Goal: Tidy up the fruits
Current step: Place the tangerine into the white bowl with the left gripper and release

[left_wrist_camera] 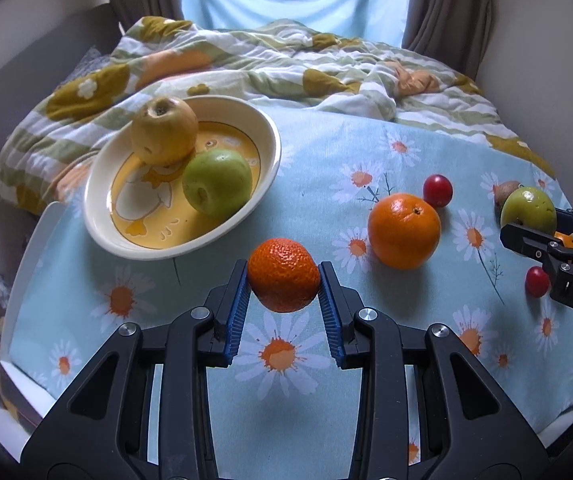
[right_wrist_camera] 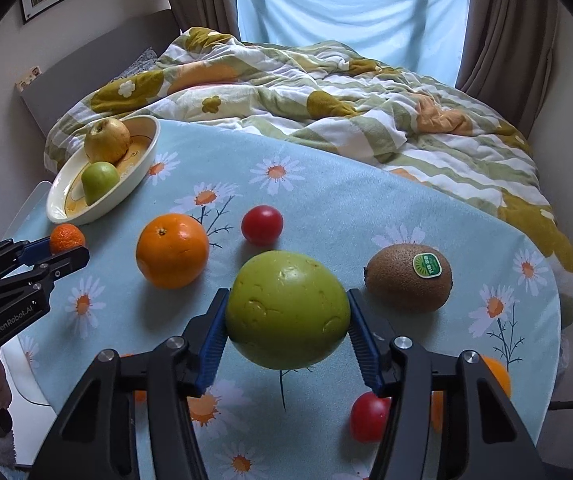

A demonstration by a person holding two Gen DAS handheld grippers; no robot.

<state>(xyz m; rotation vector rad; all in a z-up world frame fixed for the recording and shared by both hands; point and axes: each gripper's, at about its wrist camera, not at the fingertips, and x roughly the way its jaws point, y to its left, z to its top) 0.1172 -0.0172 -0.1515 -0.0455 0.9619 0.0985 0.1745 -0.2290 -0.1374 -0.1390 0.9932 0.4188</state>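
My left gripper (left_wrist_camera: 284,284) is shut on a small mandarin (left_wrist_camera: 283,274) and holds it above the daisy cloth, just right of the cream duck plate (left_wrist_camera: 102,236). The plate holds a yellow apple (left_wrist_camera: 164,130) and a green apple (left_wrist_camera: 217,182). My right gripper (right_wrist_camera: 288,320) is shut on a large green apple (right_wrist_camera: 287,314), lifted over the cloth. On the cloth lie a big orange (right_wrist_camera: 172,250), a red plum (right_wrist_camera: 262,225), a kiwi (right_wrist_camera: 408,278) with a sticker and another red plum (right_wrist_camera: 368,416).
The table (right_wrist_camera: 326,200) wears a light blue daisy cloth and stands against a bed with a rumpled quilt (right_wrist_camera: 326,92). Another orange fruit (right_wrist_camera: 498,376) lies partly hidden behind my right gripper's finger. The left gripper (right_wrist_camera: 52,258) shows at the right wrist view's left edge.
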